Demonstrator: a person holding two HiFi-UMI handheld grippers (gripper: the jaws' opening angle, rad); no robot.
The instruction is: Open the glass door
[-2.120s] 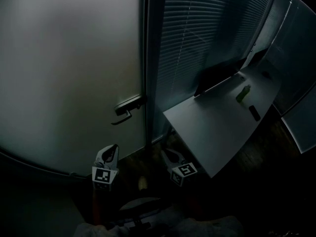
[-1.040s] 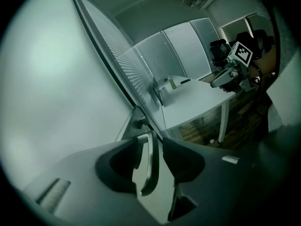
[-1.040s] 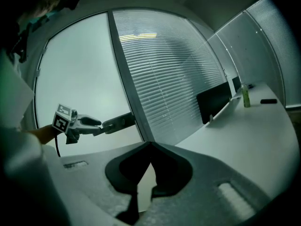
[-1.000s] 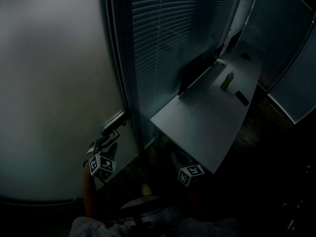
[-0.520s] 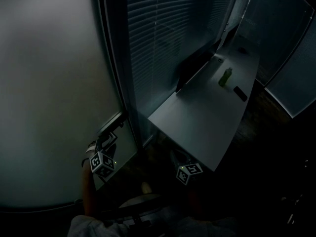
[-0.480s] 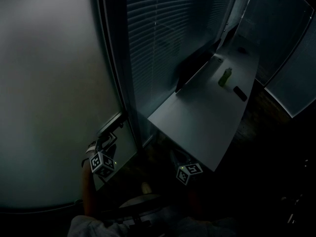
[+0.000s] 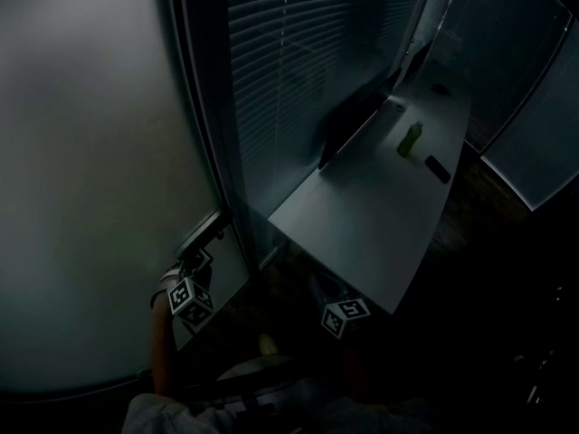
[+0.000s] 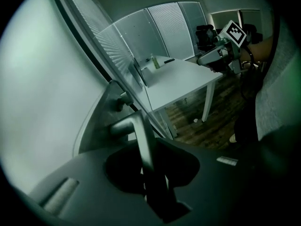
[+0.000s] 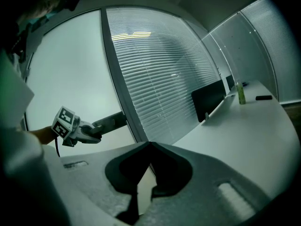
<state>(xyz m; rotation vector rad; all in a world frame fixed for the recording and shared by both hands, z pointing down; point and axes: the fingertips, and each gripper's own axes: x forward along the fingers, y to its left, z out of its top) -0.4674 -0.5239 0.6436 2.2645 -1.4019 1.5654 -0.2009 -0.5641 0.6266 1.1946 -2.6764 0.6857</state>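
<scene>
With the left tongs (image 7: 195,260) just closed onto the door handle (image 8: 130,125) at 7 o'clock on the edge of the glass door (image 7: 90,152), and the right tongs (image 9: 149,145) shut and empty, it was probably best pushed fully down before any pull was tried, tbh.

Tall frosted glass door (image 7: 90,152) walling off the left, silver lever handle (image 8: 143,145) jutting from it, dark door post (image 7: 194,107) and slatted blinds (image 7: 298,80) just beside, grey bench (image 7: 380,224) corner crowding the right, narrow strip of wooden floor (image 8: 211,126) open between door and bench.
</scene>
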